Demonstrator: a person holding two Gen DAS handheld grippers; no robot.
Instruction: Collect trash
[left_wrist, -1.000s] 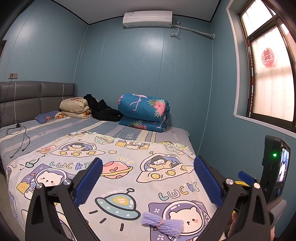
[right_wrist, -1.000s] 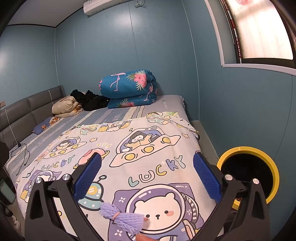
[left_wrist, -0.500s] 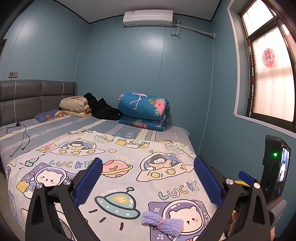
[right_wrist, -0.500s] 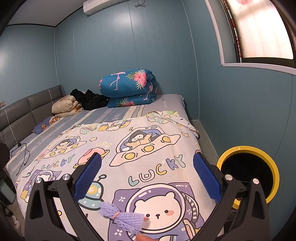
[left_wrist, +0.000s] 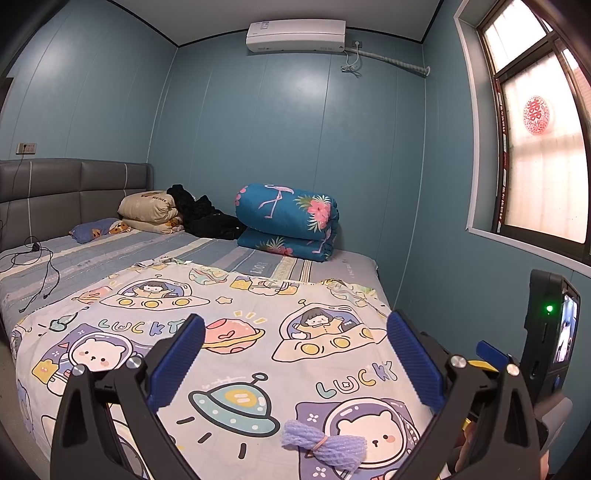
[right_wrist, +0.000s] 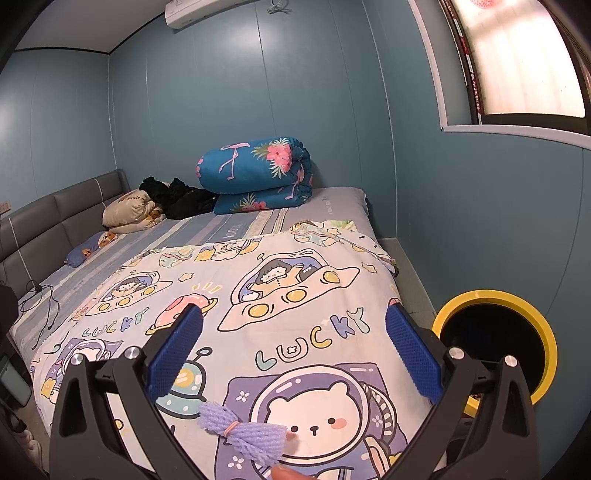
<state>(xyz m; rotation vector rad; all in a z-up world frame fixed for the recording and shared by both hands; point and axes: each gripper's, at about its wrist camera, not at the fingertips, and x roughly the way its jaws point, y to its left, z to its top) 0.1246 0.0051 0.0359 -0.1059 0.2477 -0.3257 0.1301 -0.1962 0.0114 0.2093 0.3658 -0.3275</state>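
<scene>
A purple foam net bundle (left_wrist: 325, 443) tied with a rubber band lies on the cartoon-print sheet (left_wrist: 258, 306) near the bed's front edge; it also shows in the right wrist view (right_wrist: 242, 434). My left gripper (left_wrist: 295, 358) is open and empty, above and behind the bundle. My right gripper (right_wrist: 293, 350) is open and empty too, with the bundle low between its fingers. A yellow-rimmed black bin (right_wrist: 495, 339) stands on the floor to the right of the bed.
A rolled blue flamingo quilt (left_wrist: 286, 221), black clothes (left_wrist: 207, 218) and pillows (left_wrist: 147, 210) lie at the bed's far end. A charger cable (left_wrist: 40, 266) lies at the left. The blue wall and window are on the right. The other gripper's camera unit (left_wrist: 552, 328) sits at right.
Almost nothing has changed. Both grippers stay open in about the same place, and the bundle has not moved.
</scene>
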